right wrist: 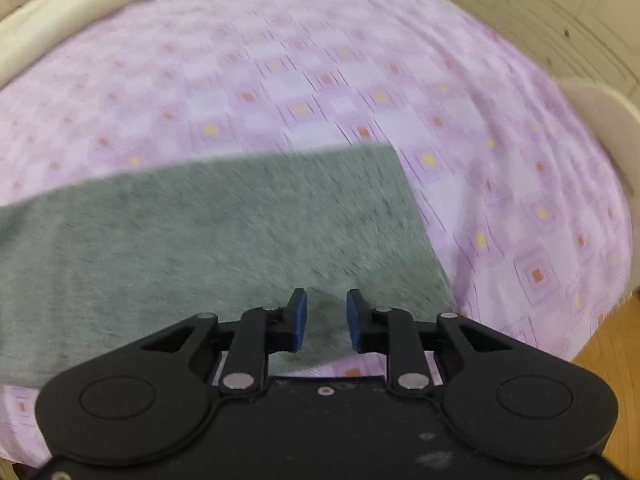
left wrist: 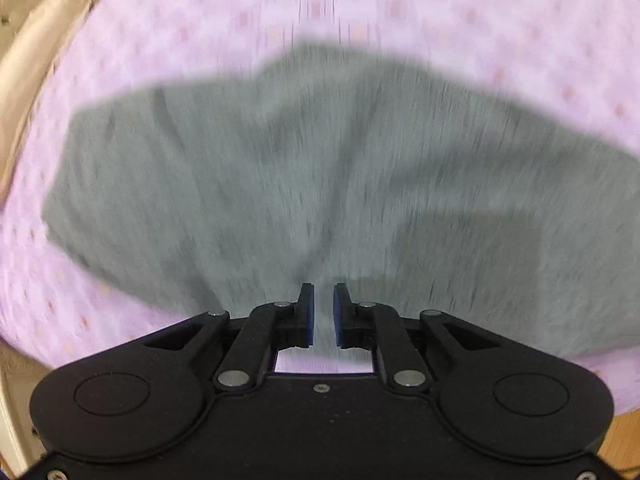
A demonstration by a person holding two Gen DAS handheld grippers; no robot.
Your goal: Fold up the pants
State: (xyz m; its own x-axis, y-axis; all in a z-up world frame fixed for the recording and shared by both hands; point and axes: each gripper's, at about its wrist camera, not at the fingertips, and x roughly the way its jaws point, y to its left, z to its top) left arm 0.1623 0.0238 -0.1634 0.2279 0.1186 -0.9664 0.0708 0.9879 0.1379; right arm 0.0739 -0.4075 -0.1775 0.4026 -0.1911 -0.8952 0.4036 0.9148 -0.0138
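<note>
Grey pants (left wrist: 320, 168) lie spread on a bed with a lilac patterned sheet (left wrist: 360, 8). In the left wrist view my left gripper (left wrist: 324, 294) hovers over the near edge of the wide rumpled part, its jaws a narrow gap apart with nothing between them. In the right wrist view a flat grey leg (right wrist: 224, 232) runs from the left to a square end at the right. My right gripper (right wrist: 326, 300) is open above the near edge of that leg, close to its end, and holds nothing. Both views are motion-blurred.
A cream padded bed frame (left wrist: 44, 92) curves along the far left, and also shows in the right wrist view (right wrist: 60, 4). A cream footboard (right wrist: 600, 120) and white cupboard doors (right wrist: 560, 8) stand at the right. Wooden floor (right wrist: 612, 368) shows past the sheet (right wrist: 320, 80).
</note>
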